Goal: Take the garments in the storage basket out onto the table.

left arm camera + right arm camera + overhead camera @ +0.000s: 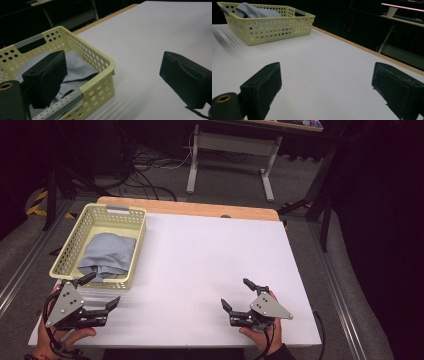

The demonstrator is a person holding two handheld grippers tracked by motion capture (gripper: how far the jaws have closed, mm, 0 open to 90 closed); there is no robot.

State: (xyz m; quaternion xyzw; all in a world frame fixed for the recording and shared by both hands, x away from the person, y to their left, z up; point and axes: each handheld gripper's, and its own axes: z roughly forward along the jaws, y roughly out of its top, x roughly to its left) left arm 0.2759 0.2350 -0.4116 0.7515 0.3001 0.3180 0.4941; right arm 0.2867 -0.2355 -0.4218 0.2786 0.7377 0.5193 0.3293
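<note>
1. Basket: pale yellow, perforated walls, slot handles at both ends; stands at the near-left part of the table, its near end wall just beyond the left gripper
2. Cloth: blue-grey, folded or bundled, lies inside the basket, taking up most of its floor; no part of it hangs over the rim
3. Left gripper: jaws spread wide, nothing between them; held near the basket's near corner, one jaw beside the rim, touching or not cannot be told
4. Right gripper: jaws spread wide, empty; held low over bare table at the near right, well apart from the basket
5. Progress, judged: cloth sits untouched in the basket; reaching in, gripping and lifting it out all seem left to do
6. Edges: basket rim stands between left gripper and cloth, so entry must come from above
7. Open room: broad white surface right of the basket is free for laying the cloth; table edges lie near both hands
</note>
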